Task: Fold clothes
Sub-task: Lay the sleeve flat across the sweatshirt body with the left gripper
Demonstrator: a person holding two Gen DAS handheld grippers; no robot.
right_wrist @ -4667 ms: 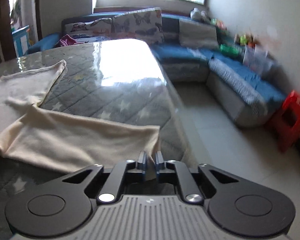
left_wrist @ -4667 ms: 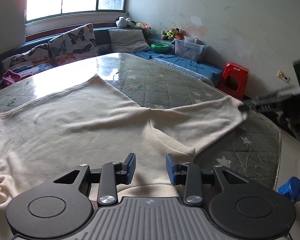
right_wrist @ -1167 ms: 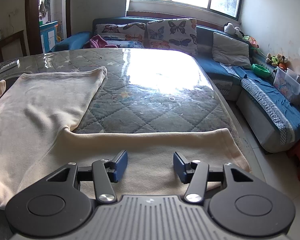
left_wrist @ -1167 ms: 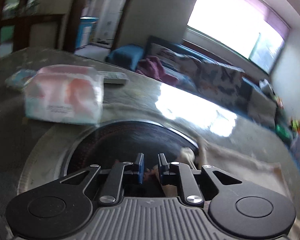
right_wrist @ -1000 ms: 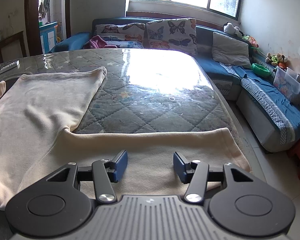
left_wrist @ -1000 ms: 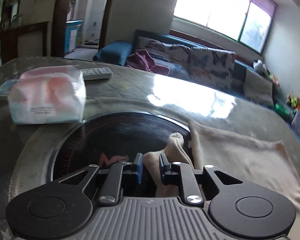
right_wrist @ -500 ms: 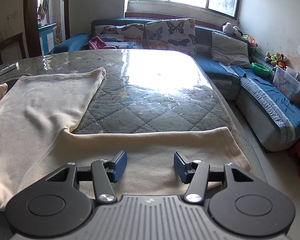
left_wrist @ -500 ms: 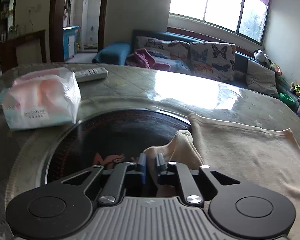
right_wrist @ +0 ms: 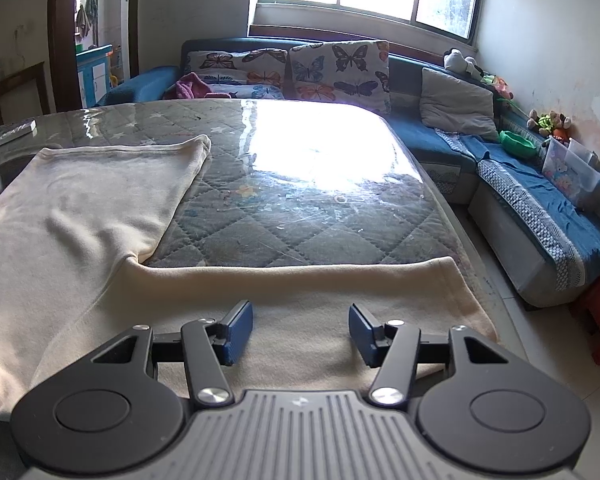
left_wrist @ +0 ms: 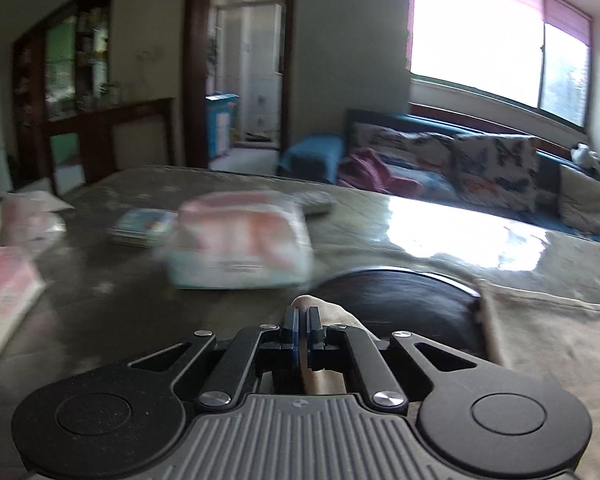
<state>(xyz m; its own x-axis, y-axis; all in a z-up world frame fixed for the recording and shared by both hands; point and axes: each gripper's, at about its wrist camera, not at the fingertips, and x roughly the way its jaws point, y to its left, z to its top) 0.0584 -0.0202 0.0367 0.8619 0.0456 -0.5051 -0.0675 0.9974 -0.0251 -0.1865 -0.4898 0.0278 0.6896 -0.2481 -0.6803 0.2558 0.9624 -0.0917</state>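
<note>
My left claw (left_wrist: 302,322) pinches a sleeve end of the cream garment (right_wrist: 80,216) spread over the tabletop (right_wrist: 300,208); my right claw (right_wrist: 300,332) hovers half-open above it. Thin grip, so a pull could slip it free.

The garment (right_wrist: 100,216) lies on the table's (right_wrist: 300,216) left and near side, sofa (right_wrist: 512,184) behind.

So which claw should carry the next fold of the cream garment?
Left, probably. The left claw is already shut on a sleeve end of the cream garment. The right claw hangs open over the other sleeve, gripping nothing.
</note>
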